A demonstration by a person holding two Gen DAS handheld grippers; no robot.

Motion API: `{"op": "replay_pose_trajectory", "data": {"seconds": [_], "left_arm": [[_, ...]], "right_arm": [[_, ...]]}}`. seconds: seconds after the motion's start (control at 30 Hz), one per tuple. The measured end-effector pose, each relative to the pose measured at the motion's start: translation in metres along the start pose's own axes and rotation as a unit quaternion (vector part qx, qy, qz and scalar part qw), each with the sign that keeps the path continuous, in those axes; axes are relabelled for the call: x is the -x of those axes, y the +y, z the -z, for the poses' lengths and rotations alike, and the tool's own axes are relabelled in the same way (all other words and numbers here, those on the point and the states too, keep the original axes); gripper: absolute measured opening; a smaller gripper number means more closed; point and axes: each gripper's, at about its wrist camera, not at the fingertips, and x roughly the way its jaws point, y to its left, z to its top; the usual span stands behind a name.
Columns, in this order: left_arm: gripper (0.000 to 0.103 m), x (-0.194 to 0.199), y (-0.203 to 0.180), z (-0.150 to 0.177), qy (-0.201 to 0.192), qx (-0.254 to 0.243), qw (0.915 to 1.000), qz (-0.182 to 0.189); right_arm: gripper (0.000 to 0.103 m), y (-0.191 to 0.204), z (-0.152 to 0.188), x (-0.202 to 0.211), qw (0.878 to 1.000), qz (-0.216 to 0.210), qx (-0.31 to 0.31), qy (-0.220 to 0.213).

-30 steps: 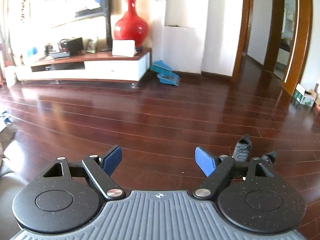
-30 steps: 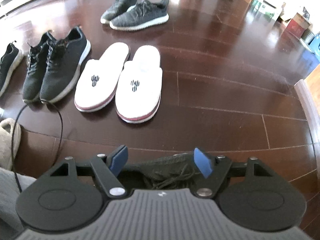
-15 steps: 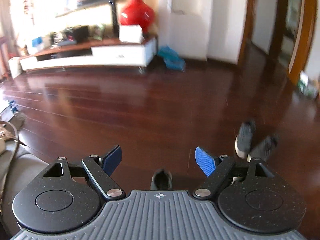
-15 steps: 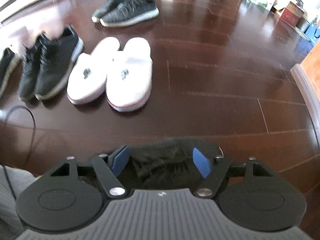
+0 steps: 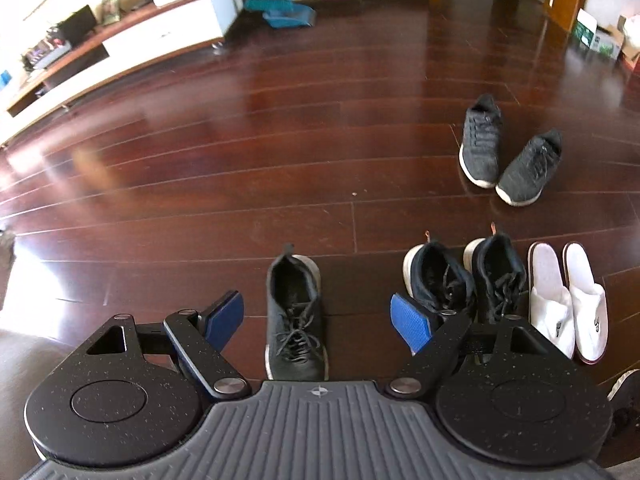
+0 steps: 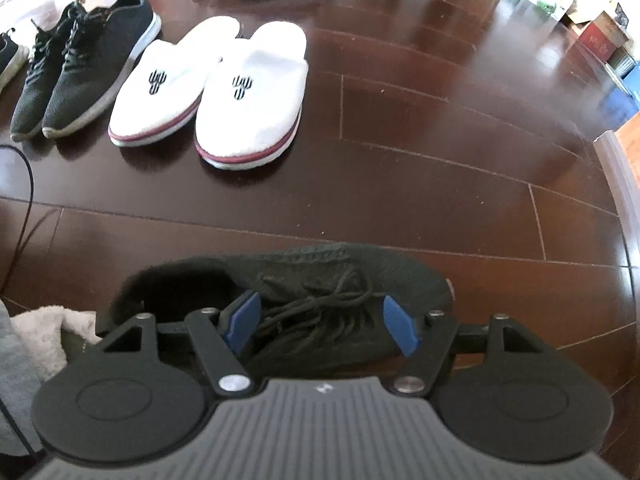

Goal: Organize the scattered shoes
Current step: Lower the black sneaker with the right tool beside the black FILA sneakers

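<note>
Black sneaker point(image 6: 320, 304) lies crosswise between right gripper point(image 6: 320, 328) pads — unclamped

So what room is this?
Probably a living room at home: a shiny wood floor, a long low TV cabinet along the wall, and white slippers lined up beside sneakers.

A dark red plank floor point(image 5: 280, 168) carries everything. In the left wrist view a lone black sneaker point(image 5: 295, 312) lies at 6 o'clock, a black pair point(image 5: 464, 280) at 4 o'clock with white slippers point(image 5: 566, 300) just beside it, and a grey pair point(image 5: 508, 152) at 2 o'clock. A blue cloth point(image 5: 280, 12) lies at 12 o'clock. In the right wrist view a black knit sneaker point(image 6: 320, 280) lies sideways at 6 o'clock.
</note>
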Motion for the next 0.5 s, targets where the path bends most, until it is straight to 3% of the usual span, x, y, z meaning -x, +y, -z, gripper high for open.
{"op": "replay_pose_trajectory", "data": {"seconds": [0.1, 0.2, 0.3, 0.43, 0.5], "left_arm": [[0.085, -0.020, -0.005, -0.007, 0.007, -0.008, 0.9999, 0.010], [0.085, -0.037, -0.010, -0.014, 0.012, -0.033, 0.9993, 0.010], [0.085, -0.050, -0.013, -0.017, 0.016, -0.074, 0.9971, -0.006], [0.085, -0.058, -0.008, -0.018, 0.019, -0.085, 0.9961, -0.014], [0.085, -0.061, 0.001, -0.016, 0.020, -0.080, 0.9965, -0.016]], "right_arm": [[0.071, 0.016, 0.003, -0.002, 0.997, 0.013, 0.074, -0.007], [0.071, 0.039, 0.004, -0.003, 0.980, 0.033, 0.194, -0.019], [0.071, 0.059, 0.002, -0.008, 0.955, 0.027, 0.296, -0.022], [0.070, 0.081, 0.000, -0.027, 0.902, -0.013, 0.432, -0.003], [0.068, 0.079, -0.005, -0.032, 0.888, -0.033, 0.458, 0.009]]}}
